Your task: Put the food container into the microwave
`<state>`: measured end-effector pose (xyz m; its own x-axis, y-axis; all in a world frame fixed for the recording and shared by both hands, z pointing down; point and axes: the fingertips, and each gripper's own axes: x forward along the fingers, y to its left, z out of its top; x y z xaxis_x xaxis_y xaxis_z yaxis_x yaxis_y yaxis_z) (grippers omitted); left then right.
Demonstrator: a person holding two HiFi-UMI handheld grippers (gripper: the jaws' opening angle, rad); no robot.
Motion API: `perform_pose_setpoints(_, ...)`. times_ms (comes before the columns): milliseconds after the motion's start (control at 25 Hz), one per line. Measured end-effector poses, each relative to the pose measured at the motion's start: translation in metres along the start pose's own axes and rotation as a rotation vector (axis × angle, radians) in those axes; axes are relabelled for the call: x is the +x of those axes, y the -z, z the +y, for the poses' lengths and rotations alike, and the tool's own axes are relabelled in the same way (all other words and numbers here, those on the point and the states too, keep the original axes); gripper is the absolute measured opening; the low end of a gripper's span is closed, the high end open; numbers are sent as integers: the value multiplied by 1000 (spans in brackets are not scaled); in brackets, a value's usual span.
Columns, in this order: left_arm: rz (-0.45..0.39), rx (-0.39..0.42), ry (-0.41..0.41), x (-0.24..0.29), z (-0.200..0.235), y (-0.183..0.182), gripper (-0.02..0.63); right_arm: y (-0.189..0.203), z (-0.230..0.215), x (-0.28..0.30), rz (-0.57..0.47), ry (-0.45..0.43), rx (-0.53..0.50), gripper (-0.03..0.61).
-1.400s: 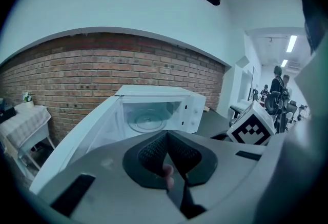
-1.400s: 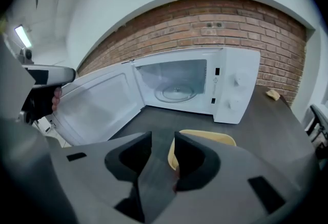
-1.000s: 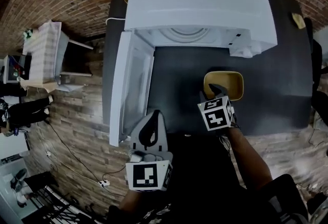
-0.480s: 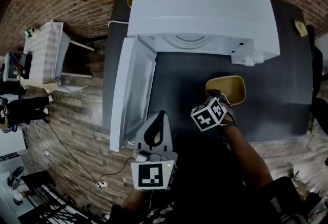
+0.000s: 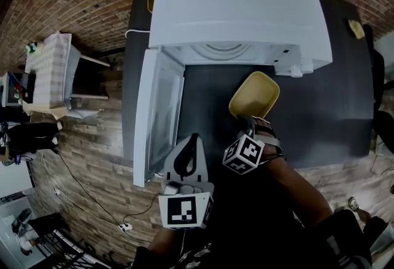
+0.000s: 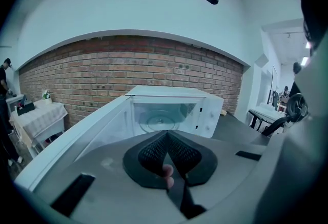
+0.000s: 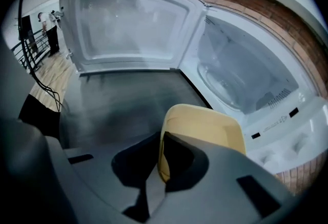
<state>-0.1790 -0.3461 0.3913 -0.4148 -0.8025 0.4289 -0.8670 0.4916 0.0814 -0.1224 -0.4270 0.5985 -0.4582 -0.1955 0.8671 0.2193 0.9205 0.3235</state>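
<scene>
The yellow food container (image 5: 253,95) hangs tilted above the dark table, its near rim pinched by my right gripper (image 5: 249,128). In the right gripper view the container (image 7: 205,128) sits between the jaws, in front of the microwave's open cavity (image 7: 241,79). The white microwave (image 5: 240,6) stands at the back of the table with its door (image 5: 154,115) swung open to the left. My left gripper (image 5: 187,160) hovers near the door's lower end, jaws closed together with nothing between them; its view looks at the cavity and glass turntable (image 6: 160,120).
The dark table (image 5: 332,108) extends to the right of the microwave. A small yellowish object (image 5: 356,29) lies at its far right. A brick wall and wooden floor lie to the left, with a cloth-covered side table (image 5: 52,64) and cables.
My right gripper has lifted the yellow container off the table and carried it left and toward the microwave opening, tilting it. The left gripper has barely moved.
</scene>
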Motion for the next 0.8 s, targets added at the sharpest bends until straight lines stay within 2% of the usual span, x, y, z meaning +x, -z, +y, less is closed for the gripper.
perform_pose_setpoints(240, -21, -21, -2, -2, 8, -1, -2, -22, -1, -2, -66, -19, -85, 75)
perform_pose_setpoints(440, 1, -60, -7, 0, 16, 5, -2, -48, -33, -6, -104, 25, -164, 75)
perform_pose_setpoints(600, 14, -50, 15, 3, 15, 6, -2, -71, -61, -10, -132, 74, -232, 75)
perform_pose_setpoints(800, 12, -57, 21, 5, 18, 1, -2, -93, -85, -6, -163, 93, -275, 75)
